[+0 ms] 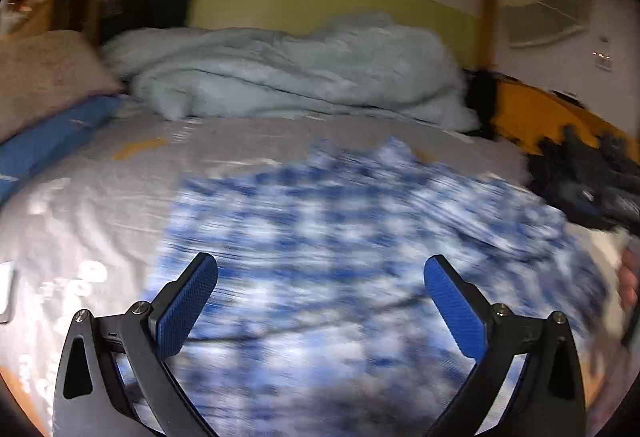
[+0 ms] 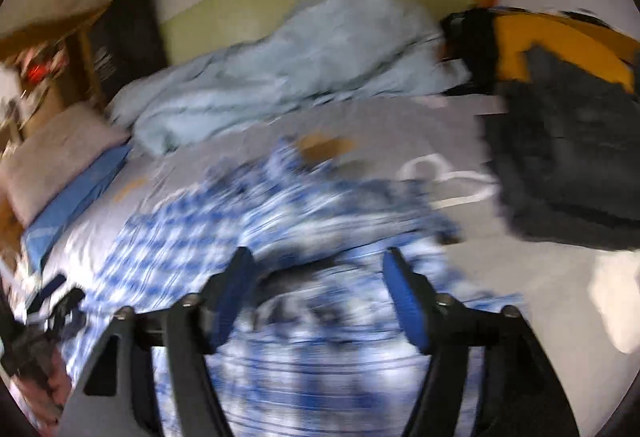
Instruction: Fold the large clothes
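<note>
Blue-and-white checked cotton shirt [image 1: 340, 237] lies spread on the grey bed [image 1: 100, 197] — both tools, left tool [image 1: 320, 301] and right tool [image 2: 316, 297], gape wide above it, empty. Risk: a shallow pinch catches one layer — the fold skews.

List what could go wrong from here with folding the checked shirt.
1. Both the left gripper and right gripper are open over the blue checked shirt, so a fold may slump.
2. The dark garment pile lies close and could get caught.
3. Motion blur hides the shirt's edges, so the next grasp may miss.
</note>
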Demonstrator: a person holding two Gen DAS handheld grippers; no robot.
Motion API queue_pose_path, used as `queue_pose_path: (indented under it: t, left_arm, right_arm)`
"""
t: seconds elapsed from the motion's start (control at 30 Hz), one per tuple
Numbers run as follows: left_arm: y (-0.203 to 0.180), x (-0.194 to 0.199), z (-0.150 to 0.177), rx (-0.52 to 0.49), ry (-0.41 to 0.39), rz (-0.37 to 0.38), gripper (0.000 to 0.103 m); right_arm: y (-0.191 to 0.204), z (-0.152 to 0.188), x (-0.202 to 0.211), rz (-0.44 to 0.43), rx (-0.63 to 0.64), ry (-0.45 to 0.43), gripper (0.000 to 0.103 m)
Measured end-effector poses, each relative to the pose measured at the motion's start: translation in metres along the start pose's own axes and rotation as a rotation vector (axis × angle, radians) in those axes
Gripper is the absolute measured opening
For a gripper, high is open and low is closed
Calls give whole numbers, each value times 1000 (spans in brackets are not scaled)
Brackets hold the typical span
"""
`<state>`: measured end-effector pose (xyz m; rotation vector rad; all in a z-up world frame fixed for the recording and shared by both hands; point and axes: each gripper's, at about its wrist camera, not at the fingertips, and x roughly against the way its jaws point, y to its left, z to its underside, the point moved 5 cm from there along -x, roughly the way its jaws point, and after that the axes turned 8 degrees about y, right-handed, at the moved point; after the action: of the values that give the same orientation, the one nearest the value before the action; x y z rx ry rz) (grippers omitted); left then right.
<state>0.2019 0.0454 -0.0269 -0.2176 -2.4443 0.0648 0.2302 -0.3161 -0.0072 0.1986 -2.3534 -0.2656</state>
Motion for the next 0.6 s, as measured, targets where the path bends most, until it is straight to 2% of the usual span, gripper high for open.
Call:
queue_pose_path:
  t: [0.07, 0.2, 0.3, 0.4, 0.47, 0.53, 0.6]
  left_arm:
    - [-18, -1, 0, -39, 21, 39, 102]
    - [-64, -9, -14, -118, 44, 69, 92]
    - [-100, -21, -28, -158, 67, 100, 86]
    - [-135, -44, -38, -182, 100, 194, 82]
    - [-154, -60, -39, -195, 115, 222, 82]
    - [-170, -83, -39, -212, 155, 199, 81]
    - [-178, -103, -39, -219, 189, 163, 71]
  right_arm:
    - [-19, -5, 7, 23, -41, -5, 70]
    - [-61, -19, 11, 31, -87, 22, 84]
    - [-77, -21, 3, 76, -97, 40, 88]
    - [-86, -17, -18, 92, -91, 120, 88]
    - [-90, -12, -31, 130, -77, 170, 88]
    - [-94, -6, -40, 203, -39, 228, 88]
    - [-97, -3, -43, 220, -19, 248, 88]
